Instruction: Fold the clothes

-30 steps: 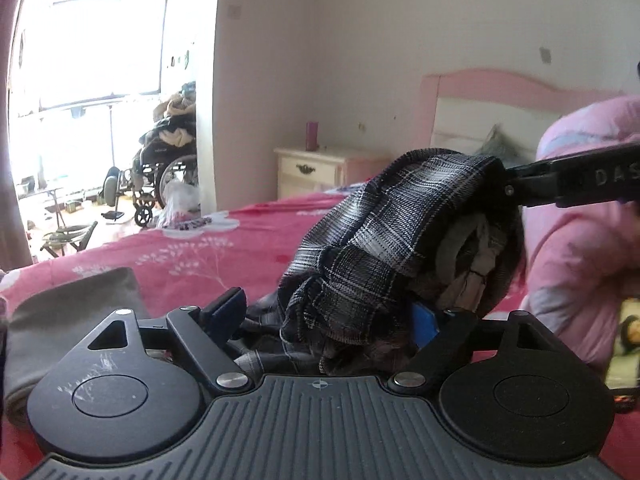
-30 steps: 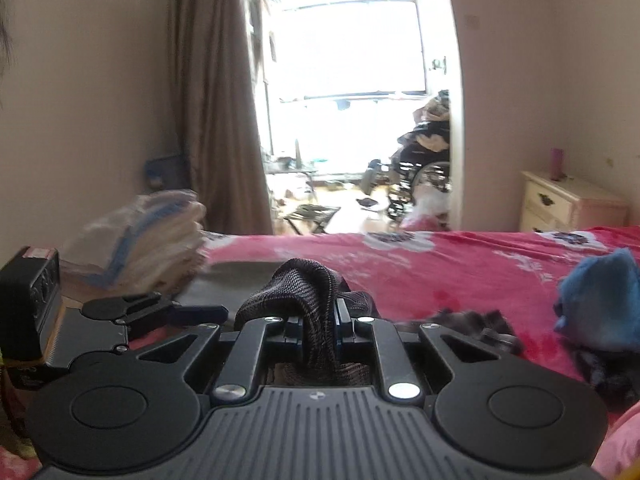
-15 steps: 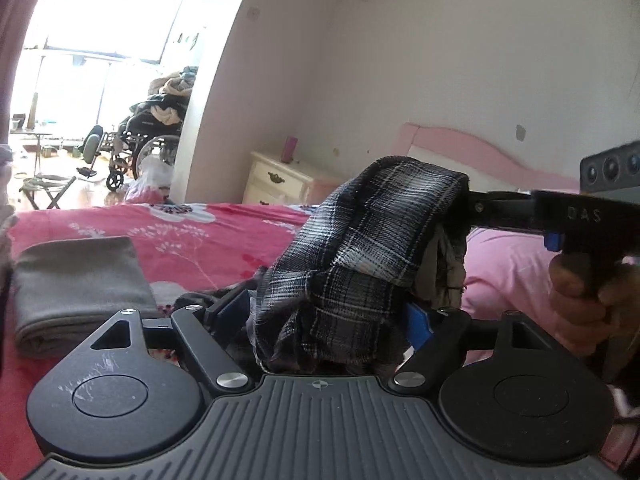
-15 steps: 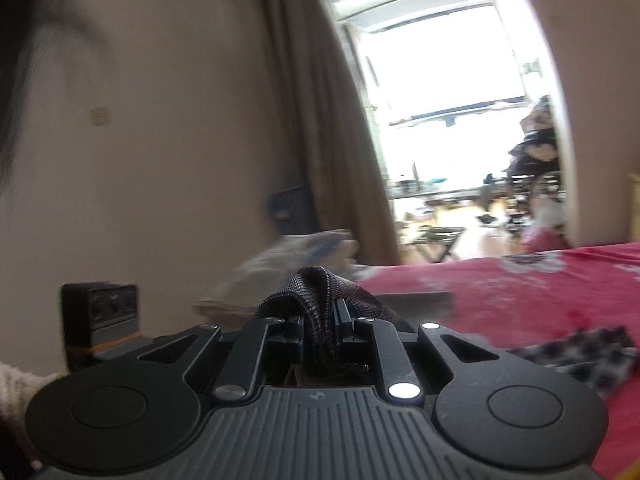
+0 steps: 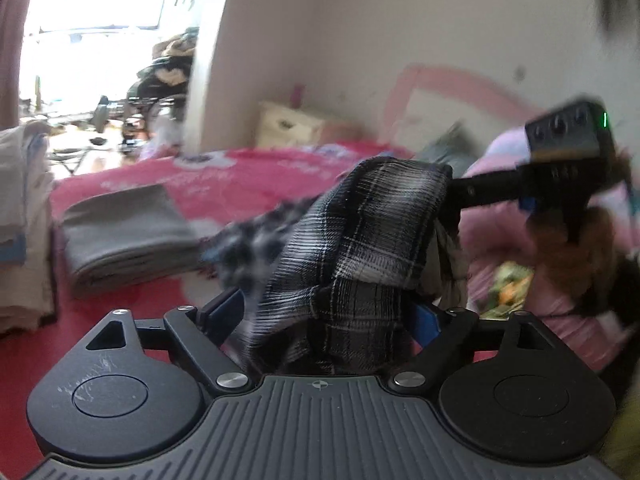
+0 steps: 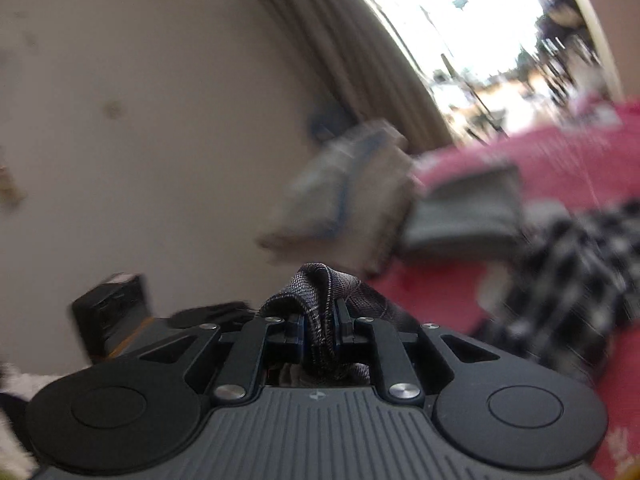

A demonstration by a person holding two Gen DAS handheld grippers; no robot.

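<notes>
A black-and-white plaid garment (image 5: 372, 220) hangs as a bunched fold above the red bed cover (image 5: 240, 176). My right gripper (image 5: 448, 196), held by a hand at the right, is shut on the fold's upper end. In the right wrist view, the right gripper (image 6: 320, 320) pinches a dark seam of the plaid garment (image 6: 316, 280), and the rest of it trails blurred over the bed at the right. My left gripper (image 5: 324, 312) stands wide with its jaws opening. The lower part of the garment lies loosely between them, and the pads do not press on it.
A folded grey garment (image 5: 124, 228) lies on the bed at the left, beside a stack of light folded clothes (image 5: 20, 220). A pink quilt (image 5: 500, 232) is heaped at the right. A cream nightstand (image 5: 288, 124) and a pink headboard stand behind, with a bright window far left.
The right gripper has carried the plaid fold up and to the right. The right wrist view has swung left and rolled toward the wall. The left view has shifted, and the grey garment now shows larger.
</notes>
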